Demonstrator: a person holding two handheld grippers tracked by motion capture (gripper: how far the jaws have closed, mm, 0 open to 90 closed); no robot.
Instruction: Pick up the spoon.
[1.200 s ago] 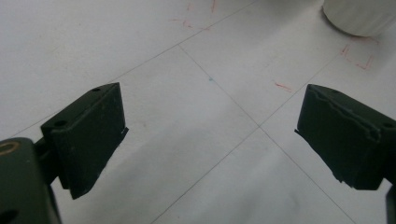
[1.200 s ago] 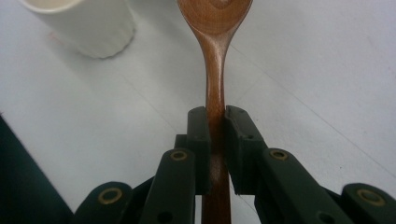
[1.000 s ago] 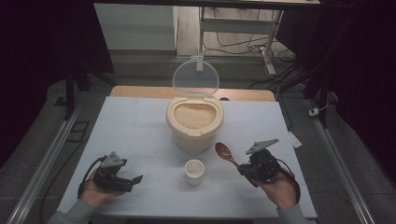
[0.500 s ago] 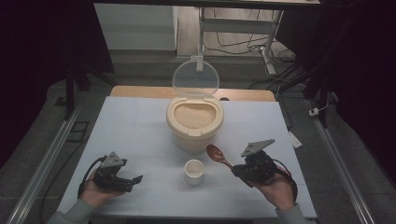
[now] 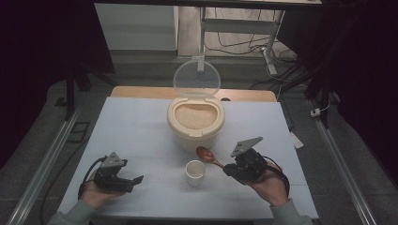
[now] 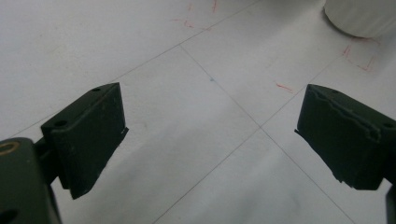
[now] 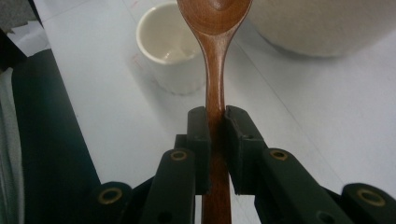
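At the centre of the high view stands a cream rice container (image 5: pixel 195 123), its clear lid (image 5: pixel 196 78) tipped upright behind it and pale rice (image 5: pixel 195 116) filling it nearly to the brim. Just below it, toward the lower middle of the frame, sits a small white cup (image 5: pixel 195 172) — its inside looks bare in the right gripper view. At lower right the person's right hand (image 5: pixel 270 185) cradles the right gripper (image 5: pixel 227 168), which points up-left toward the container, its jaws pinched tight on the handle of a wooden spoon (image 5: pixel 208 156). The spoon is reddish-brown and glossy, its oval bowl lying between cup and container. At lower left the left gripper (image 5: pixel 136 180) rests low over the white table (image 5: pixel 131 126), jaws spread wide on nothing.
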